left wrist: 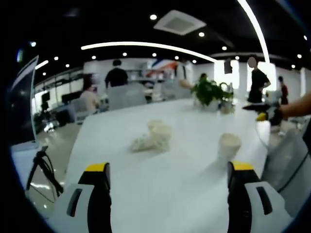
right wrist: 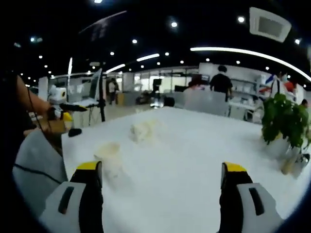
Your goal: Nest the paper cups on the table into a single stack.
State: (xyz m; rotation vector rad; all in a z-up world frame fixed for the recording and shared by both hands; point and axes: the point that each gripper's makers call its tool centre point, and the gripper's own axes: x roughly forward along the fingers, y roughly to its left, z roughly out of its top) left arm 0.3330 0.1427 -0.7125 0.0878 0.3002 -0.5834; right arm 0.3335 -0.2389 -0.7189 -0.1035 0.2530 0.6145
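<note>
Nearest in the left gripper view, the left gripper (left wrist: 167,179) hangs above the white table (left wrist: 165,199) with its yellow-tipped jaws spread wide and nothing between them; the right gripper (right wrist: 160,182) in the right gripper view is the same, jaws wide apart and empty over the table's near end. Taking the potted plant (left wrist: 210,92) at the table's far side as the landmark, one single paper cup (left wrist: 228,145) stands upright on the table on the near side of the plant, just beyond the left gripper's right-hand jaw; in the right gripper view this cup (right wrist: 109,154) sits just past the left-hand jaw, well apart from the plant (right wrist: 284,119). Further toward the table's middle, to the plant's near left in the left gripper view, lies a loose cluster of cups (left wrist: 154,136); blur hides their count and whether any are already nested, though one seems to lie on its side and another seems upright. The same cluster (right wrist: 141,130) shows in the right gripper view, beyond the single cup. Off the table's edge, a person's hand (left wrist: 279,112) holds a yellow-tipped tool, the other gripper seen from outside. Beyond the plant, people stand and sit among desks under ceiling lights. By my reading the task is barely begun, if at all: no tidy stack is visible, the cups are scattered, and neither gripper holds one, so nearly all the gathering and nesting remains.
</note>
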